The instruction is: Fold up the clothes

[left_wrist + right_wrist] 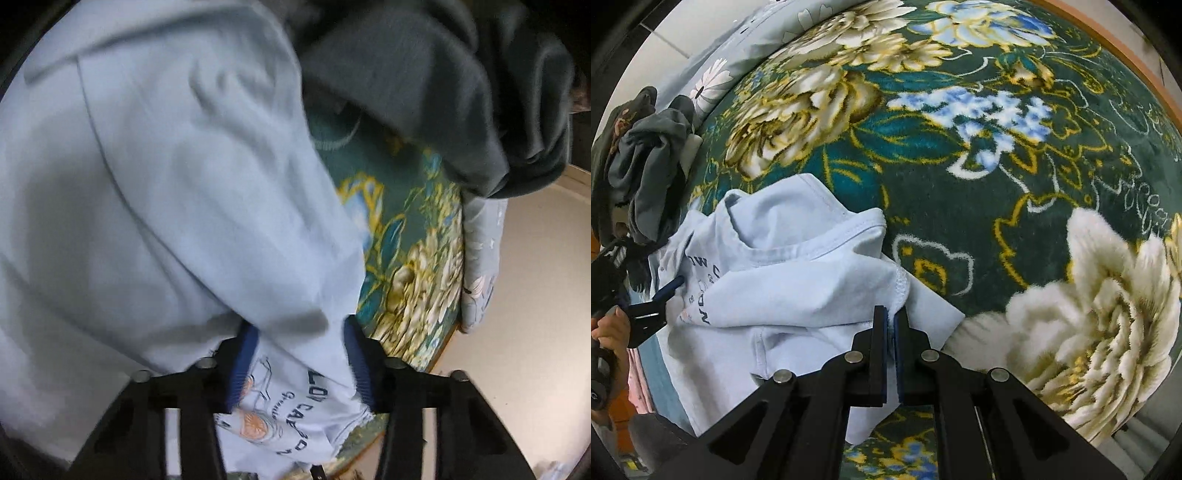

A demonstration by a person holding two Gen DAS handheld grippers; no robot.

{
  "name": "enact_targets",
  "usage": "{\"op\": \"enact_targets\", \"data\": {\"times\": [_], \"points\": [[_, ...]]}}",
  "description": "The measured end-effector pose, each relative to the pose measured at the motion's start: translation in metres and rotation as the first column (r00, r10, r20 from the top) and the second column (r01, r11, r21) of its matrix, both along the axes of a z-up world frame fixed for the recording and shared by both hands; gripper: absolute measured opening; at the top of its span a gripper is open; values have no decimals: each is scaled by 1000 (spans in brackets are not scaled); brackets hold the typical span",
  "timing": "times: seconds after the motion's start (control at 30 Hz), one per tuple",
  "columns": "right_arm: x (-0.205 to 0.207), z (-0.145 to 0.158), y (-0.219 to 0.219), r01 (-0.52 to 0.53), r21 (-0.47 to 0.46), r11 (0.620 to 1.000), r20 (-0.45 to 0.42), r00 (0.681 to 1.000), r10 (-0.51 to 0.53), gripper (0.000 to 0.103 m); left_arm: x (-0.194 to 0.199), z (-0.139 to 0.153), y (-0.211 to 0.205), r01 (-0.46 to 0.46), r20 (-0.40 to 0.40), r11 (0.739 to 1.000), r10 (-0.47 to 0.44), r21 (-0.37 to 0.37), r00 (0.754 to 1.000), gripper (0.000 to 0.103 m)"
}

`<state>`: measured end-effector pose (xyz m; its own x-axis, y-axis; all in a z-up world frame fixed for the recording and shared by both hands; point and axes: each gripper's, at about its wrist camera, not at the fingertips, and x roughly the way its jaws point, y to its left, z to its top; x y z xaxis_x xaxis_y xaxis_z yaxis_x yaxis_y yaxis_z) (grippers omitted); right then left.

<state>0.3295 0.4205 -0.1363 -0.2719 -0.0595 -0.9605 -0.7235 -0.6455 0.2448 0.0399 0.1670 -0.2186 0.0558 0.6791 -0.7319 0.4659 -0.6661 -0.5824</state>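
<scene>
A light blue T-shirt [155, 192] with dark printed letters fills most of the left wrist view and lies bunched on the green floral blanket [960, 206] in the right wrist view [798, 280]. My left gripper [299, 332] has its jaws apart with shirt cloth draped between and over them; the tips are covered. It also shows at the far left of the right wrist view [670, 286], against the shirt's printed side. My right gripper [891, 314] is shut on the shirt's stitched hem.
A heap of dark grey clothes [443, 92] lies beyond the shirt; it also shows in the right wrist view [646, 158]. A pale floral pillow [480, 258] lies at the blanket's edge. Beige floor [535, 295] lies past the bed's edge.
</scene>
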Motion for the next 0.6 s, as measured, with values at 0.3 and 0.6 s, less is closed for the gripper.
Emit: {"op": "enact_targets", "data": {"times": [0.3, 0.6], "points": [[-7, 19, 8, 33, 89, 995, -54, 998, -28, 4, -13, 35, 1, 98, -136, 994, -103, -43, 985, 4], [-74, 97, -2, -67, 279, 958, -192, 973, 124, 3, -34, 133, -62, 62, -436, 996, -86, -68, 896, 4]]}}
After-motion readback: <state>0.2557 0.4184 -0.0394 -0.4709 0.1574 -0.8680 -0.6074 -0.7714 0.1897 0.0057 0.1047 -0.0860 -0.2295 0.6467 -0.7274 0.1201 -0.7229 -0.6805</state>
